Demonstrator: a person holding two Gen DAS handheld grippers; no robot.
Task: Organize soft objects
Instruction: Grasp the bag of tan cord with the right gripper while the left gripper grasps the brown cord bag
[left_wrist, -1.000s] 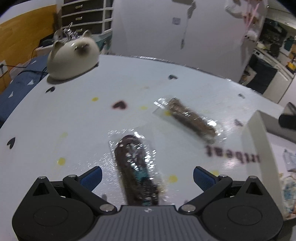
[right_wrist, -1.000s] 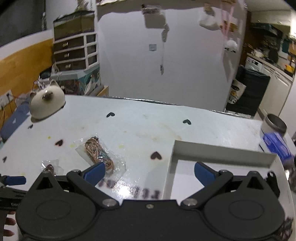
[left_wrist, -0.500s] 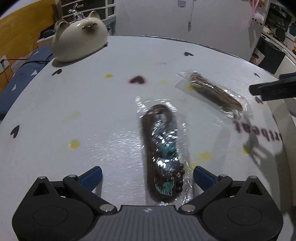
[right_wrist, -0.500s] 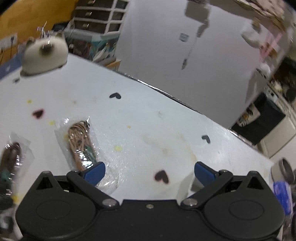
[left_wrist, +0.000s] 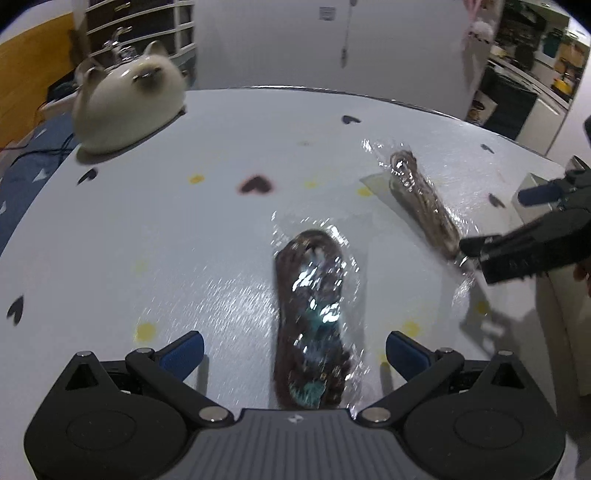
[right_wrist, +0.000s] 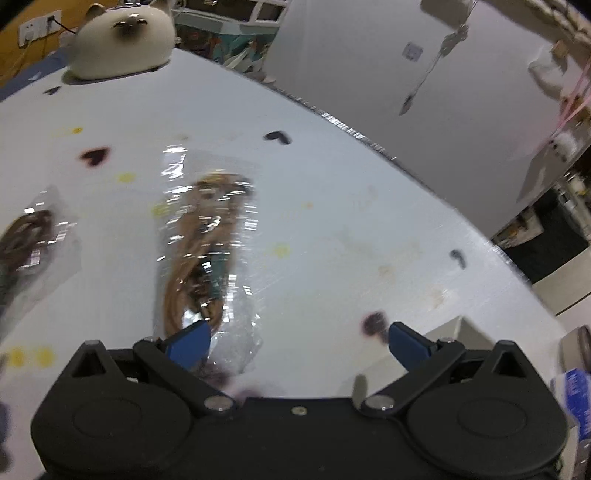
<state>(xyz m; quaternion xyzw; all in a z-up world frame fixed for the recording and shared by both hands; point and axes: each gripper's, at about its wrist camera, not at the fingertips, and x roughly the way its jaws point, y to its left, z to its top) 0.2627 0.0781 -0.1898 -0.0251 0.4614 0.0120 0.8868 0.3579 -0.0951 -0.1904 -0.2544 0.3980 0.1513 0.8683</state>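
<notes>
the left gripper (left_wrist: 293, 349) hangs low over the table with its blue-tipped fingers (left_wrist: 183, 349) spread wide apart. the right gripper (right_wrist: 297, 339) is also spread wide; from the left wrist view it reaches in from the right side (left_wrist: 524, 236), tilted downward.

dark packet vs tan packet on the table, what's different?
The dark packet holds dark brown cord with teal bits; the tan packet holds lighter tan cord. The dark packet lies centred between the open left gripper; the tan packet sits off-centre by the left finger of the open right gripper. Both are clear plastic bags, flat on the table.
</notes>
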